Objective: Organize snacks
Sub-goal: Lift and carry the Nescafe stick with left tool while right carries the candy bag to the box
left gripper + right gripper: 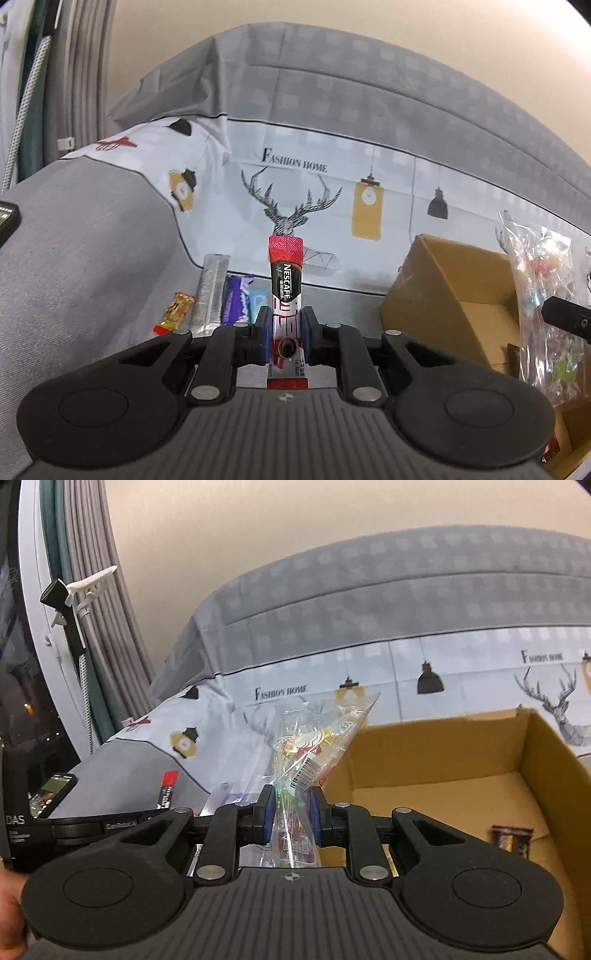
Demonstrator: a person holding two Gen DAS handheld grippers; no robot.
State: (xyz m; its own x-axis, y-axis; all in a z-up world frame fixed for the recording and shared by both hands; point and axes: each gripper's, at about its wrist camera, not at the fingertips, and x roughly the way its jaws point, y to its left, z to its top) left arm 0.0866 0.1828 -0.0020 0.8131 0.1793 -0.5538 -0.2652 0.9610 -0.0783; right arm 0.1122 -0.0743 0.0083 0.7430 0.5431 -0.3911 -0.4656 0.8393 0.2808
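Barely started tbh: left gripper [287, 325] pinches a Nescafe stick [286, 280], right gripper [292, 805] clamps a candy bag [314, 746] near the cardboard box [436, 746], loose snacks [210, 291] left on the bed.

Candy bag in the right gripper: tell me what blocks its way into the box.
Nothing visible. The candy bag hangs in the right gripper beside the box's near-left corner; the box stands open-topped, mostly bare inside.

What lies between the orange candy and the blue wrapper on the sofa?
In the left wrist view, a silver stick and a purple wrapper lie between the orange candy and the blue wrapper.
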